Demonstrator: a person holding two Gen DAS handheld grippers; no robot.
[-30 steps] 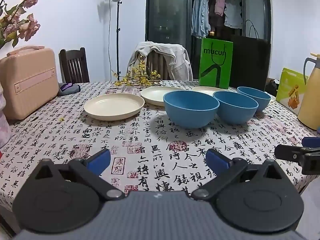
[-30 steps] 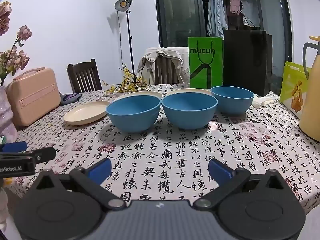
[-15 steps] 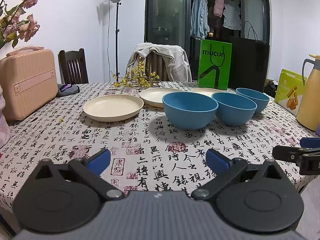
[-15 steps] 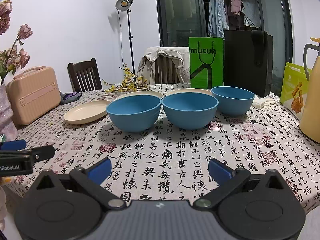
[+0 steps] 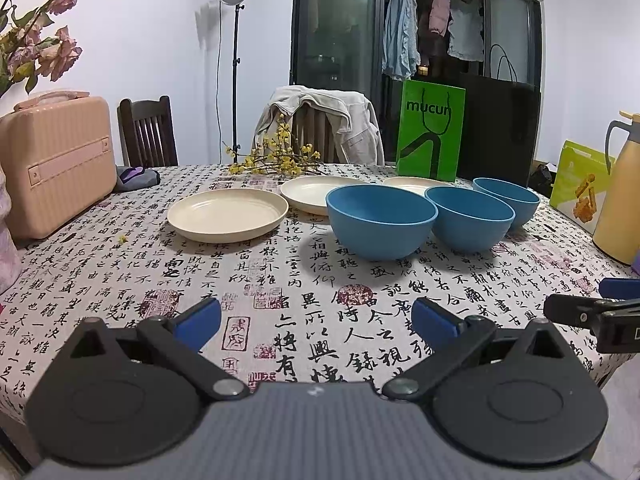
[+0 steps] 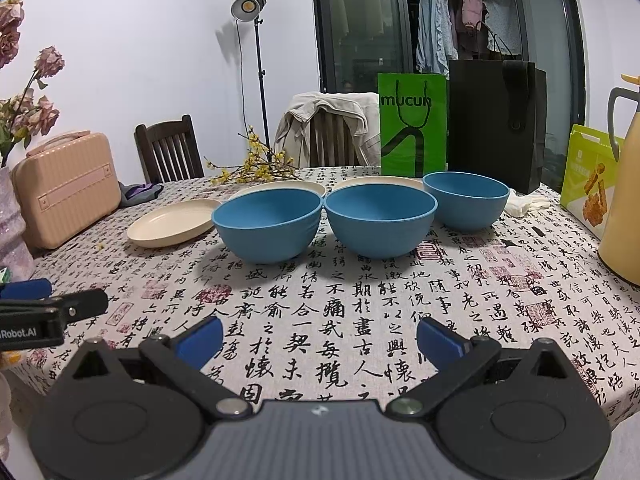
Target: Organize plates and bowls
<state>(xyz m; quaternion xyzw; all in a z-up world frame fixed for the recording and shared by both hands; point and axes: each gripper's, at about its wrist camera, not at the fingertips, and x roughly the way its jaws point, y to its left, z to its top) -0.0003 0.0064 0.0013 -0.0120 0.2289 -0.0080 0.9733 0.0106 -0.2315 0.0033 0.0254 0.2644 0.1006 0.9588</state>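
Note:
Three blue bowls stand in a row on the patterned tablecloth: the left bowl, the middle bowl and the far right bowl. Three cream plates lie behind and left of them: one plate, a second plate and a third plate partly hidden by the bowls. My left gripper and right gripper hover open near the front edge, well short of the bowls, with nothing between the fingers.
A pink case and dried flowers stand at the left. A yellow jug and a green box stand at the right. Green bag, black bag, yellow twigs and chairs line the far side.
Both grippers have shifted very slightly; the scene sits a little lower in the views. Neither gripper has changed its opening and no dish has moved.

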